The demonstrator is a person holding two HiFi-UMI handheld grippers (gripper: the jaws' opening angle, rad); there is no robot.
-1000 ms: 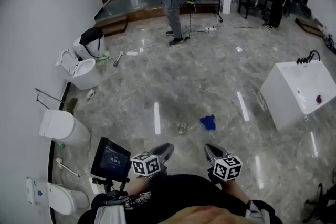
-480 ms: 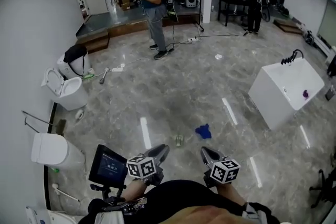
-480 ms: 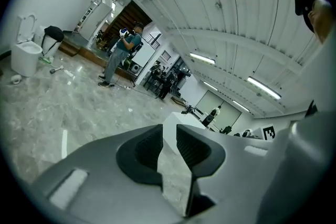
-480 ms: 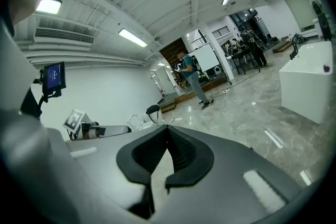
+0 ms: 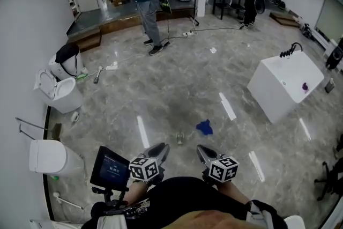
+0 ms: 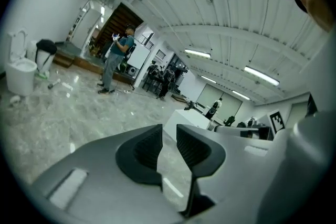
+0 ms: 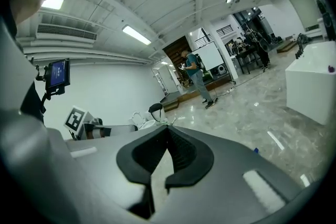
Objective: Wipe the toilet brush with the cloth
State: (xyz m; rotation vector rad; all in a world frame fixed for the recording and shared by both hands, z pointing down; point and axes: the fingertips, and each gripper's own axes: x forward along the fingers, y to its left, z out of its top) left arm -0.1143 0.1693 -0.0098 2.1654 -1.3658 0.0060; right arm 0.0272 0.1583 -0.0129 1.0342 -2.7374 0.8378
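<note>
The cloth (image 5: 204, 126) lies crumpled on the floor (image 5: 177, 88). A small object (image 5: 180, 138) sits just left of the cloth. Nearer the person than the cloth hang the left tongs (image 5: 162, 147), slightly parted and empty, and the right tongs (image 5: 200, 149), clenched on nothing.

The cloth (image 5: 204, 126) is bright blue on the grey, marble-veined floor (image 5: 182, 83). The near toilet (image 5: 47, 157) and the boxy basin (image 5: 278, 86) are white. The left gripper (image 5: 162, 147) and the right gripper (image 5: 200, 149) are grey, each patterned with black-and-white square markers.
</note>
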